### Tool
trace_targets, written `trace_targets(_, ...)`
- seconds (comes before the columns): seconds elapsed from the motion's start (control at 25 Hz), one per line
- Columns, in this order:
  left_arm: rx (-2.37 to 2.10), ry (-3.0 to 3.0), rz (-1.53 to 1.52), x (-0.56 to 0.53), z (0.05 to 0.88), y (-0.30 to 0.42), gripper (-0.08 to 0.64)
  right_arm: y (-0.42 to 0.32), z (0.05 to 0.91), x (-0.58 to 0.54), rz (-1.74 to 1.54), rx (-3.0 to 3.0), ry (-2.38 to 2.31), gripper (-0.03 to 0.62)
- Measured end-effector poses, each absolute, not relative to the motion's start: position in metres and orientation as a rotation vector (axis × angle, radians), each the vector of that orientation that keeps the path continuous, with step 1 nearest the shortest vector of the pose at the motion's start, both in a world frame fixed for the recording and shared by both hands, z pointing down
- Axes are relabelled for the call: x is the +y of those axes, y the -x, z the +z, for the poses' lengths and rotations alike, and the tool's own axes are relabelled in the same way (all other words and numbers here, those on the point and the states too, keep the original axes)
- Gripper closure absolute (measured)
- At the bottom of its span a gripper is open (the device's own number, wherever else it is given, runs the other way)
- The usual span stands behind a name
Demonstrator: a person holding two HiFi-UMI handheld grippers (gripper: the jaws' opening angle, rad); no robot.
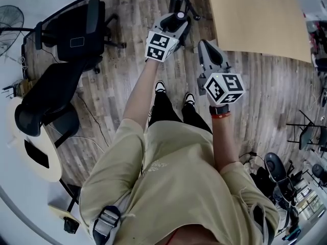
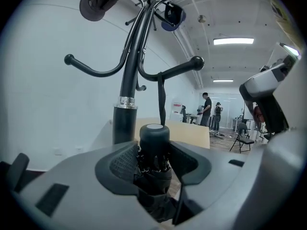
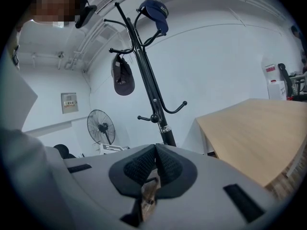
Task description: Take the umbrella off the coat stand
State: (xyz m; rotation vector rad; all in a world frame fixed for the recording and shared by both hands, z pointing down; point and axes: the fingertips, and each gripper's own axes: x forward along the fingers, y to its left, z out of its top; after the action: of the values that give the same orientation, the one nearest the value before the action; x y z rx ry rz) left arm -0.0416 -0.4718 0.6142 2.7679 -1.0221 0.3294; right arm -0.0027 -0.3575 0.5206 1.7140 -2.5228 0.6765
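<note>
- The umbrella (image 2: pixel 154 134) is black and folded up. It sits in the middle of the left gripper view, right between my left tongs (image 2: pixel 154 153).
- The pads of the left tongs press on it from both sides, so I think they have a good hold of it.
- Its strap (image 2: pixel 161 99) runs straight up, toward 12 o'clock. The loop is over a hook (image 2: pixel 178 69) on the coat stand (image 2: pixel 127 87). So the umbrella is still hanging there and is not off yet.
- The pole of the coat stand is just beside the umbrella, at about 10 o'clock from it.
- I think two parts are done: getting to the umbrella and grabbing it.
- I think this part is left: lift the umbrella a little so the strap goes loose. Then slide the loop along the hook to its round end, at about 2 o'clock from the loop. Then pull the umbrella away.
- My right tongs (image 3: pixel 156 152) are squeezed together with nothing in them. In the head view they hang near the left tongs, at about 4 o'clock from them.
- Higher on the stand hang a blue cap (image 3: pixel 154 9) and a dark hat (image 3: pixel 123 78). A hard tug could shake them off, I guess.
- In the right gripper view, a wooden desk (image 3: pixel 254 128) is at 3 o'clock from the stand. A fan (image 3: pixel 100 127) is at 9 o'clock.
</note>
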Motion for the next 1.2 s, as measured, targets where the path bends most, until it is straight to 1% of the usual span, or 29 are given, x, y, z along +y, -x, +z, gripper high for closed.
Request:
trace_targets(0.84, -1.088, -2.775, 0.31, -0.413, 0.545, 0.058, 0.351, 0.014, 0.488, -0.32, 0.684, -2.546, -1.704, 0.577)
trace_targets(1.2, -1.085, -2.811, 0.275, -0.387, 0.511, 0.049, 0.351, 0.005, 0.463, -0.312, 0.668, -2.574, -1.731, 0.577)
